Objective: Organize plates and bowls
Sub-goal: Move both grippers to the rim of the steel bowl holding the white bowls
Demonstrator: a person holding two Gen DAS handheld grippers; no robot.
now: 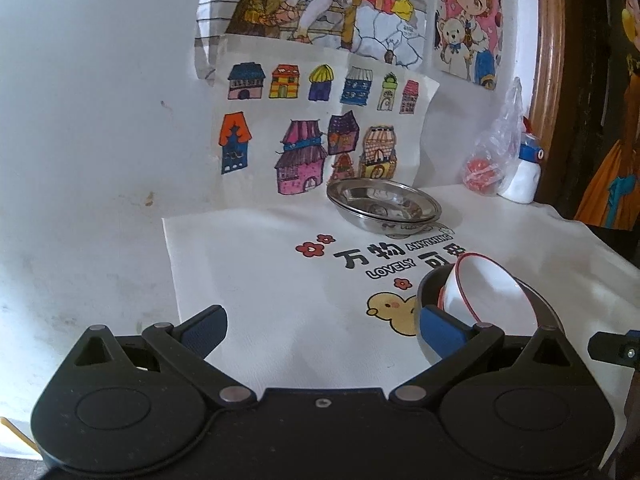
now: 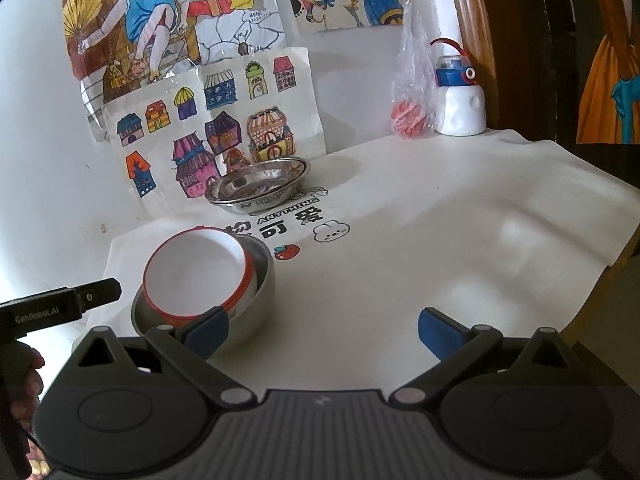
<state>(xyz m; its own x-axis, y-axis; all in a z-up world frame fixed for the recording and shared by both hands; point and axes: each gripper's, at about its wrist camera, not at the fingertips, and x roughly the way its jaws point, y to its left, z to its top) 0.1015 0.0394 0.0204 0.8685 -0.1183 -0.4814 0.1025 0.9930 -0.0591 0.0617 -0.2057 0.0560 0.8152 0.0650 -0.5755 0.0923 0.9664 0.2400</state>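
Note:
A white bowl with a red rim [image 1: 486, 286] [image 2: 196, 274] sits tilted inside a steel bowl [image 1: 538, 300] [image 2: 256, 304] on the printed white cloth. Stacked steel plates [image 1: 384, 202] [image 2: 260, 184] rest farther back, near the wall drawings. My left gripper [image 1: 322, 326] is open over bare cloth, its right finger just in front of the steel bowl. My right gripper [image 2: 324, 328] is open too, with its left finger in front of the steel bowl's near side. Nothing lies between either pair of fingers.
Children's drawings [image 1: 316, 132] [image 2: 208, 120] lean on the wall behind the plates. A plastic bag with a red ball [image 1: 486, 168] [image 2: 408, 116] and a white bottle [image 1: 524, 176] [image 2: 460, 96] stand at the back right. The table edge [image 2: 616, 256] drops off at right.

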